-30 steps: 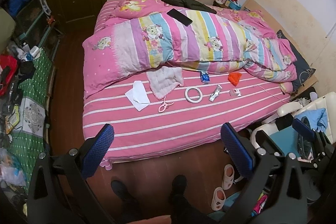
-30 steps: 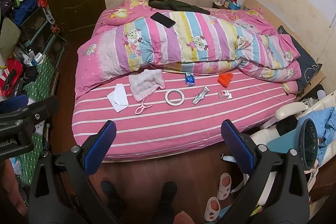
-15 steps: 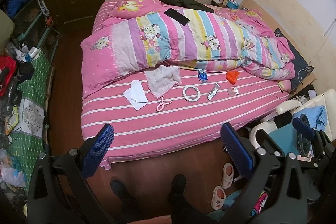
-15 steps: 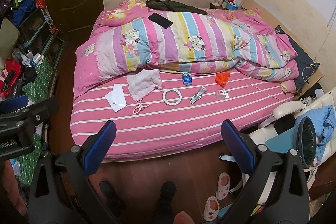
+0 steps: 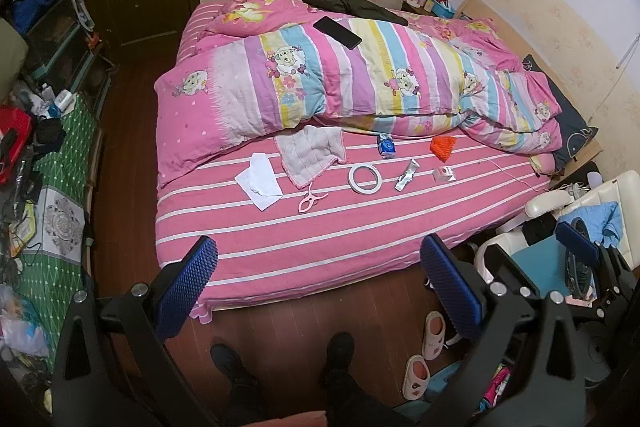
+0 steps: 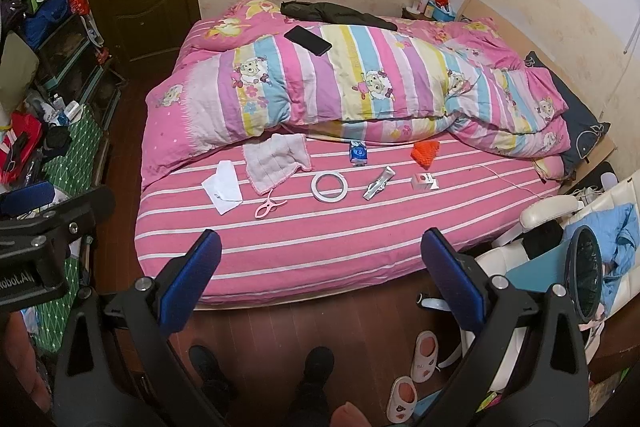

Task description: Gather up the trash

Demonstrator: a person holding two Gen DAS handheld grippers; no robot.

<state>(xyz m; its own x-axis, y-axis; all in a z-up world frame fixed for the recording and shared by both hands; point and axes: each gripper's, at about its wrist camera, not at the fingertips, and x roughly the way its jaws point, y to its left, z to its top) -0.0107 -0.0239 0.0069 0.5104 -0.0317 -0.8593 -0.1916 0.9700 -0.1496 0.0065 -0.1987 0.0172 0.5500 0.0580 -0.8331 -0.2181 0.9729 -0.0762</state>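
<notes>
On the pink striped bed (image 5: 320, 227) lie white paper (image 5: 259, 181), a blue wrapper (image 5: 386, 145), an orange crumpled piece (image 5: 443, 147), a silver tube (image 5: 406, 175), a small box (image 5: 444, 174), a tape ring (image 5: 363, 179) and a pink clip (image 5: 310, 201). The same items show in the right wrist view: paper (image 6: 222, 187), wrapper (image 6: 358, 151), orange piece (image 6: 426, 153), tube (image 6: 378, 183), box (image 6: 424, 182). My left gripper (image 5: 318, 267) and right gripper (image 6: 320, 259) are open and empty, well short of the bed's near edge. A black mesh bin (image 6: 586, 277) stands at the right.
A folded quilt (image 5: 360, 79) with a black phone (image 5: 337, 32) covers the bed's far half. A grey towel (image 5: 310, 153) lies by the paper. A green-covered cluttered table (image 5: 52, 195) stands left. A white chair (image 6: 560, 219) and slippers (image 5: 424, 355) are at right. My feet (image 5: 280, 359) stand on the wood floor.
Both views have drifted slightly; the bed and its items sit a little higher and further left in frame. Both grippers stay open. Nothing on the bed has moved.
</notes>
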